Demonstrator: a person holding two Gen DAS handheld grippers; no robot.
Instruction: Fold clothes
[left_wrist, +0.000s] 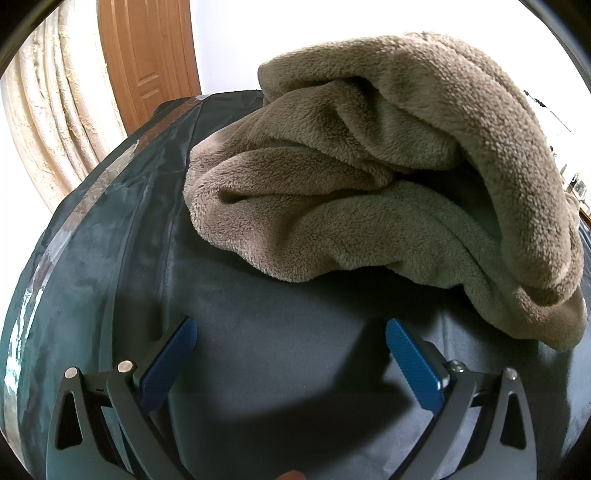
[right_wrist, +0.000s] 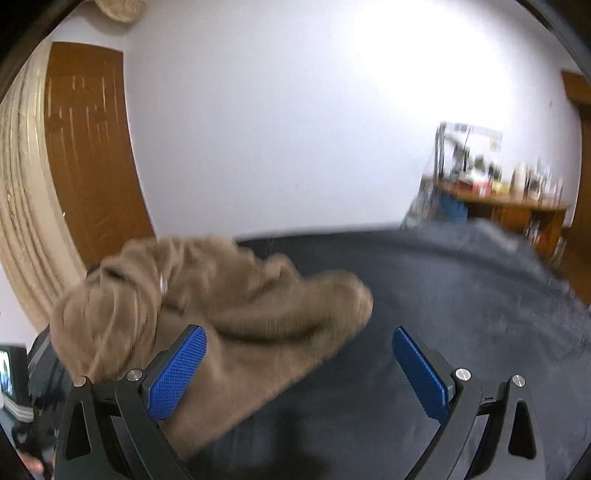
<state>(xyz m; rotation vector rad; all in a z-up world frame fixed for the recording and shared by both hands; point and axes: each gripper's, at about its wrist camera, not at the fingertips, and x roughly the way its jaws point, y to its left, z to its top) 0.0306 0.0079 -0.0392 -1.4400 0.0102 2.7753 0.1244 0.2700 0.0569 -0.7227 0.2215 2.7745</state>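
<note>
Crumpled brown fleece garment (left_wrist: 388, 177) on dark cloth (left_wrist: 277, 350), left tongs (left_wrist: 290, 341) and right tongs (right_wrist: 299, 347) both wide apart, empty

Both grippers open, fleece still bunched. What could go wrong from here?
1. The brown fleece garment lies in a thick crumpled heap; a pinch may catch several layers, not one edge.
2. The left gripper and right gripper are open and empty, and the blurred right wrist view may spoil aim.
3. The dark table cover could get pinched too.

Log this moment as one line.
stage: pre-grasp | garment: bunched, unfolded, on dark cover | left gripper: open, empty, short of garment | right gripper: open, empty, view blurred
</note>
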